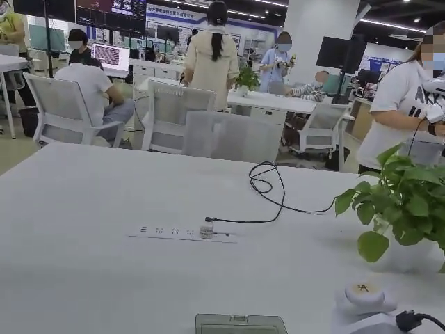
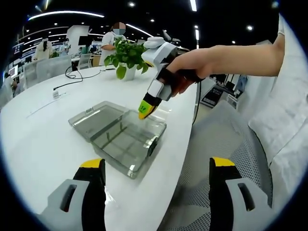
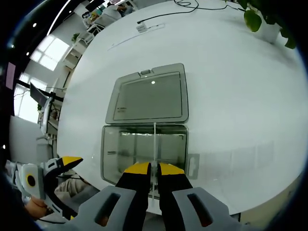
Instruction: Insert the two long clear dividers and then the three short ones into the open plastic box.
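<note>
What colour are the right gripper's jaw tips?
Yellow, over black jaws. Clearest in the right gripper view, where the right gripper is shut on a clear divider.

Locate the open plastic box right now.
Right gripper view: the open plastic box sits at the near edge of the table, directly under the right claw, which pinches a clear divider over it; its lid lies flat on the far side.
</note>
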Demonstrator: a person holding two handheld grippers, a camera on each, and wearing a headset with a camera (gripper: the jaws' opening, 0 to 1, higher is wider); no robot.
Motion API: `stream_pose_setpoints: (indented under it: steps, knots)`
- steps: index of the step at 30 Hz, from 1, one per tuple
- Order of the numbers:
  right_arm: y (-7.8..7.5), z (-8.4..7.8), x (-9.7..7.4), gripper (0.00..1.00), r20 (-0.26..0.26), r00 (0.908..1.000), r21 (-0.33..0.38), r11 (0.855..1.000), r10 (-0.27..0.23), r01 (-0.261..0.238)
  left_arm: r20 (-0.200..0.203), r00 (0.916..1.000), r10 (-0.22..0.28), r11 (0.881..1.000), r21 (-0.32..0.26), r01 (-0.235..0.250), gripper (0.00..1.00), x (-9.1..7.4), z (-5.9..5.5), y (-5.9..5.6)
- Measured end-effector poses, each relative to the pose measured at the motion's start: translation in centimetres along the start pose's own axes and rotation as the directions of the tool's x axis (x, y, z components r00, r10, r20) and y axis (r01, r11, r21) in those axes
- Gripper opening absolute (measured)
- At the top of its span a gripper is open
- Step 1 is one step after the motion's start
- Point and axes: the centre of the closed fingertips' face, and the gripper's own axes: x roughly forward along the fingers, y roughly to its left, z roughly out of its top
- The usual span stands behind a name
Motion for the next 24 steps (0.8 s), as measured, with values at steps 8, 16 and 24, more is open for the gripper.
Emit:
stream_pose_setpoints:
  steps: [8,16,24]
  knots:
    - [0.13,0.09,-0.13,0.07,-0.002,1.0,0.0,1.0,0.005,-0.005,0.002,1.0,0.001,1.0,0.002,-0.001,0.91,0.01,0.08,0.01]
    - [0.26,-0.08,-0.04,0.07,-0.005,1.0,-0.011,1.0,0.003,-0.003,0.002,1.0,-0.001,1.0,-0.001,0.001,0.9,0.05,0.06,-0.02]
    - [0.29,-0.02,0.02,0.07,-0.002,1.0,-0.026,1.0,0.0,0.0,-0.002,1.0,0.001,1.0,-0.002,-0.001,0.9,0.0,-0.09,0.06]
